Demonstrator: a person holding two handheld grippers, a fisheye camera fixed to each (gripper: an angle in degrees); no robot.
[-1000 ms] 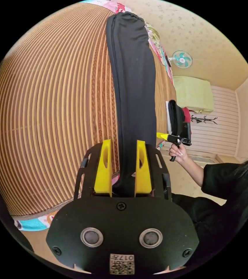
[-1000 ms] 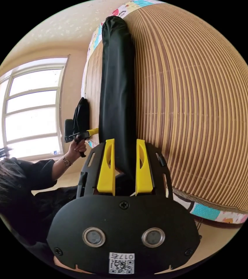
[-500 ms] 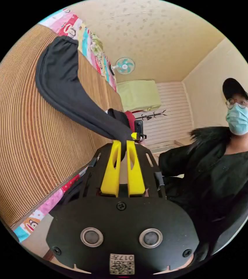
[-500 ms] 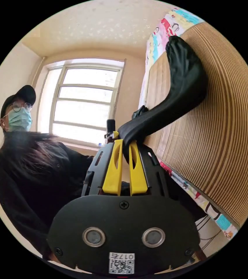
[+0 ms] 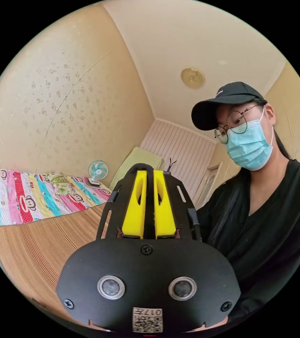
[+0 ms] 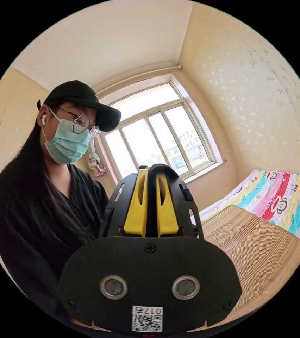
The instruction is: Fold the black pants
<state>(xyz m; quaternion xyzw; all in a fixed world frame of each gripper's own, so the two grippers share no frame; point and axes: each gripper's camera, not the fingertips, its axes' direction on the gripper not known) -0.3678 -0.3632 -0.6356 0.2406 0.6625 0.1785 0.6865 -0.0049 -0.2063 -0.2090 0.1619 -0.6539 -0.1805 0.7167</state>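
Mid-fold, lift phase by the look of it: both grippers tipped up toward the ceiling with black cloth pinched in them. Left gripper has its yellow jaws nearly together, a thin strip of black pants clamped between them, fabric edge looping over the tips. Right gripper same deal, jaws narrow and pressing on a black fold that humps over the tip. That strip is all there is to go on for the pants; the rest hangs out of frame, so can't tell how many layers or how far folded. Fabric reads plain matte black, thin, limp, no wrinkles visible in the small bit showing. Likely step: carrying one end of the pants over to lay it on the other end. Next move calls for swinging both grippers forward and down over the striped bamboo mat, keeping them level and apart so the edge stays taut, then releasing only once cloth lies flat. The mat sits on a cartoon bedsheet. Person in black top faces the grippers; window behind, small fan by the wall.
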